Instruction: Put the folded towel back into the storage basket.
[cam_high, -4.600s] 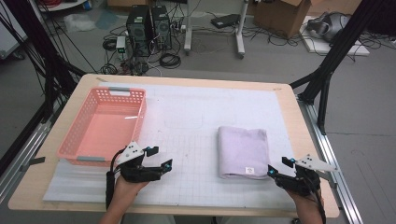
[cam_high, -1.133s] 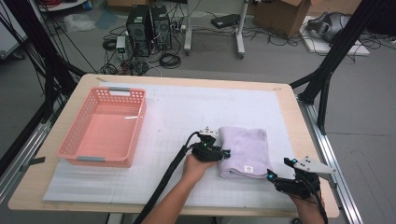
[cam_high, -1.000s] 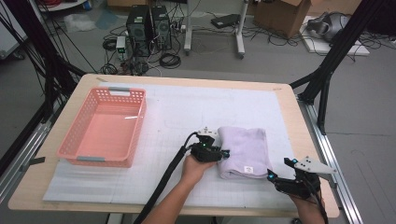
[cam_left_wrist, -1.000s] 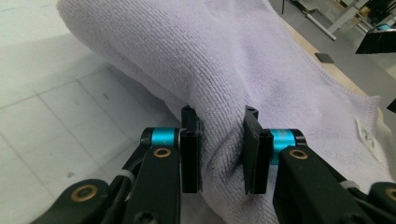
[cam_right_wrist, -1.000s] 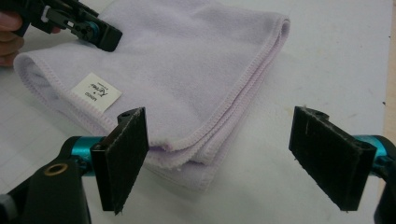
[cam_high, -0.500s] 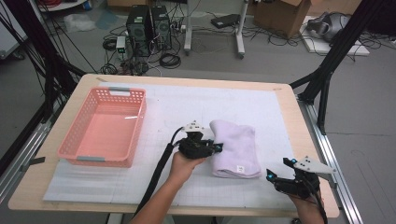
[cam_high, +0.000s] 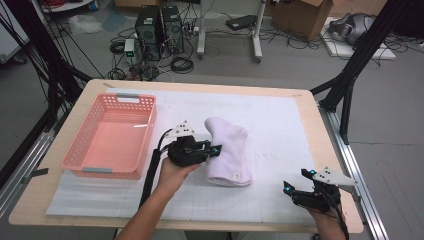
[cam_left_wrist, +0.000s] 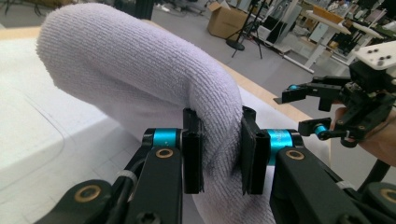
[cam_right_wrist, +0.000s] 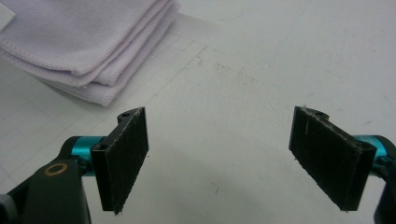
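High view: towel (cam_high: 227, 150) (pale lilac) humped

table (cam_high: 305, 107) | white mat (cam_high: 280, 125) | pink basket (cam_high: 112, 172), folded towel (cam_high: 227, 150)

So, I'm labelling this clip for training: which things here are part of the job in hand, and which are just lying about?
In the job:
- folded towel, pinched along one edge
- left gripper, shut on the towel
- pink basket, standing beside it, a likely destination

Lying about:
- right gripper, open and idle over the table
- computer towers, cardboard box and cables on the floor
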